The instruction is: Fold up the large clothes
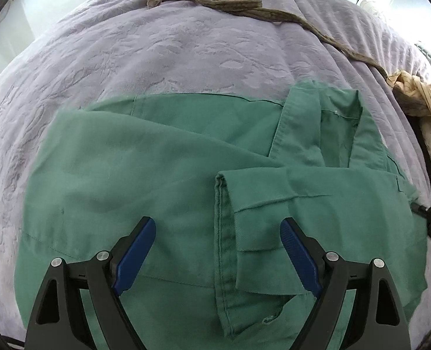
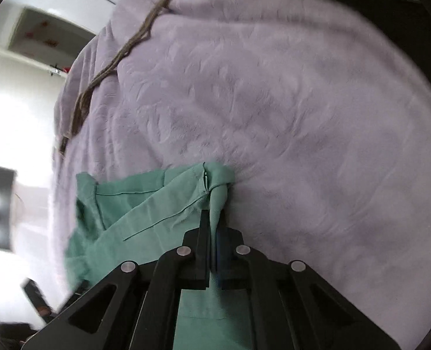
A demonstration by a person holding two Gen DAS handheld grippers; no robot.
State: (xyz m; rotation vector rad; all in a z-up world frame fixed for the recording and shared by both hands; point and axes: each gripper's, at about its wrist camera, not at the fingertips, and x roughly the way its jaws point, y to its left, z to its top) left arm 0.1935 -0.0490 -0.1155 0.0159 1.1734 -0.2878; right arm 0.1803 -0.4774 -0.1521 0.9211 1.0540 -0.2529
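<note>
A large green garment (image 1: 157, 175) lies spread on a lilac bedspread (image 1: 157, 43), with a folded-over sleeve or leg (image 1: 224, 233) running down its middle. My left gripper (image 1: 218, 227) hovers just above it, jaws wide apart, blue pads (image 1: 133, 259) on either side of that folded strip, not pressing anything. In the right wrist view the same green garment (image 2: 145, 204) shows at its edge, and my right gripper (image 2: 214, 218) is shut on a bunched corner of the cloth (image 2: 218, 192), lifted a little off the bedspread (image 2: 303, 102).
A brown fabric belt (image 1: 244, 5) snakes across the far side of the bed, also visible as the belt (image 2: 113, 58) in the right wrist view. A beige striped cloth (image 1: 425, 102) is heaped at the right edge. Room furniture lies beyond the bed's left edge.
</note>
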